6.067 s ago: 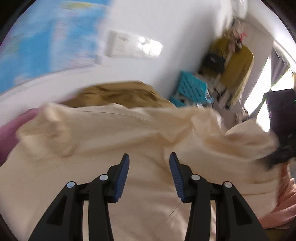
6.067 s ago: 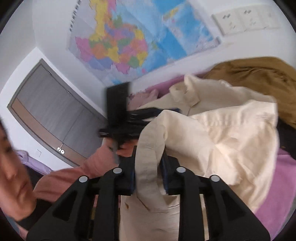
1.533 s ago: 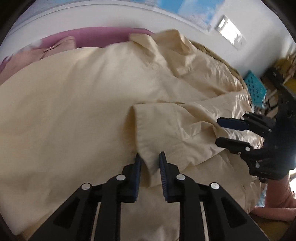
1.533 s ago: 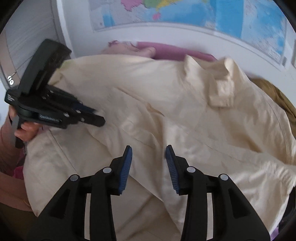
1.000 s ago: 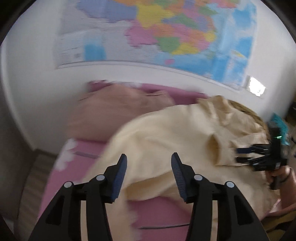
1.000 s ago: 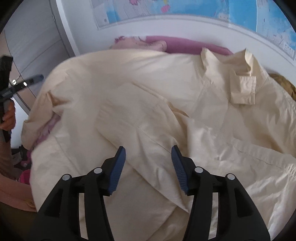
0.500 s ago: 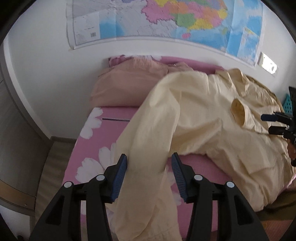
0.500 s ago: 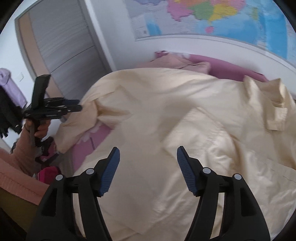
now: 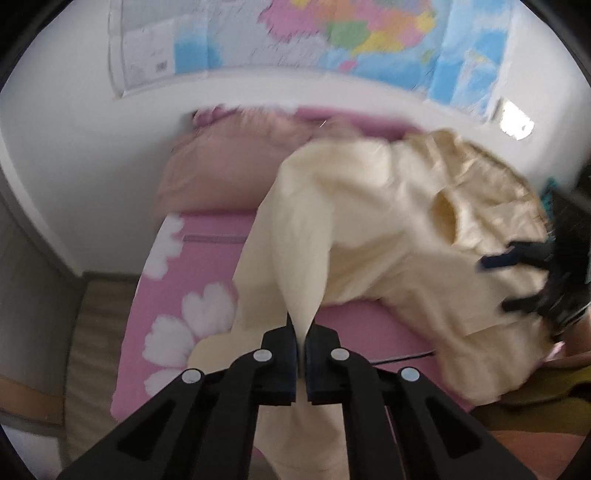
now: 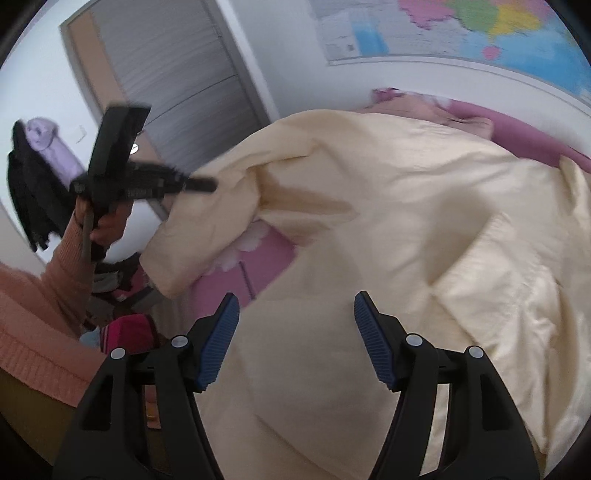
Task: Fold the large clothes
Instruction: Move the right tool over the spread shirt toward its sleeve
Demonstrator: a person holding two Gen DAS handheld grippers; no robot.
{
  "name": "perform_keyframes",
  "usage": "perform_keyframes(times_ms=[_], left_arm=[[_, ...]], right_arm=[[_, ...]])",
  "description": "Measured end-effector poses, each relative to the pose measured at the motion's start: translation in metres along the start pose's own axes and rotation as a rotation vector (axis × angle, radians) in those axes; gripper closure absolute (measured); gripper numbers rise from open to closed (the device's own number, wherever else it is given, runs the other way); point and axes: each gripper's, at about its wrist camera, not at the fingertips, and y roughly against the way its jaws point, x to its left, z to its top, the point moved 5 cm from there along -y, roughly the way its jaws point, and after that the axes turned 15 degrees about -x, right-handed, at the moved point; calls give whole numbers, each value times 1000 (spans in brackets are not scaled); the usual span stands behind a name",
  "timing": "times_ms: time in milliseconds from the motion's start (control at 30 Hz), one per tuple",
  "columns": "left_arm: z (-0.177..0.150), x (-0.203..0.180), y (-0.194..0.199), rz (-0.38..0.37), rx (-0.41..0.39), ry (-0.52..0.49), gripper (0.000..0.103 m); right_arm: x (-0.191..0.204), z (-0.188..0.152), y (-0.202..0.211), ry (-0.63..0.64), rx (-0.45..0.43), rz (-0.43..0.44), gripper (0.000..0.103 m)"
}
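soft shirt, sleeve pinched and lifted off the bed

the large cream shirt [image 10: 388,221] lies spread over most of the pink flowered bed [image 9: 166,295], its collar end toward the wall with the map [image 9: 332,33] and its body draped toward the near edge. 1 sleeve [image 9: 295,266] is raised clear of the mattress: the left claw [image 9: 301,354] is clenched on the fabric near the cuff end, jaws pressed nearly together with cloth coming up between them and more hanging loose below. in the right wrist view the same claw shows at the left, held up in the person's hand with the sleeve trailing down from it. the right claw [image 10: 295,332] hovers over the shirt's body with its blue pads [image 10: 218,343] wide apart, grasping nothing.

the cloth looks thin, light and quite limp; it sags and creases wherever it is unsupported, so it will not keep a shape by itself and will likely slide a little on the bedding. a seam, cuff or hem gives the firmest hold, since doubled fabric is less apt to slip from the pads. for the free claw, the shoulder seam or side hem looks like the sensible place to pinch, keeping the sleeve taut between 2 holds as it is laid across the body.
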Motion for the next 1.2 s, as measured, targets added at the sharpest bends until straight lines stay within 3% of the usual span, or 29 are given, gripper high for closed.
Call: perform_keyframes(times_ms=[233,300,400,533,633,667,733,800,833,967,1100,1200], left_arm=[[39,-56,25,-163,-54,-38,100],[50,-75,26,-207,-75,-43,100],[64,-95,24,-254,-103,-50,100],[81,-115,8,-292,-107,-53,100],[92,-130,-9,-334,-92,-38,100],[96,-137,-15,-349,-90,-40,100],[101,-148,-24,-365,-85,-42,100],[109,-163,-37,-399,-75,-40,100],[111,-167,-40,-408,-71,-38,100],[129,-187,-52,-435,-96,-12,96],[151,-198,-42,-544,-179,41,77],[163,-203,-26,-616,-264,61,75]], right_arm=[[42,3,3,-36,-77,228,37],[53,6,11,-44,-121,291,24],[67,9,29,-59,-184,376,13],[63,11,55,-73,-259,354,8],[57,12,68,-50,-299,242,8],[54,12,70,-45,-306,207,12],[43,12,77,-73,-313,168,39],[30,13,84,-107,-310,127,88],[24,15,92,-106,-324,97,94],[-3,27,142,-165,-429,32,96],[-44,48,202,-230,-551,-60,98],[-79,58,232,-298,-605,-127,99]])
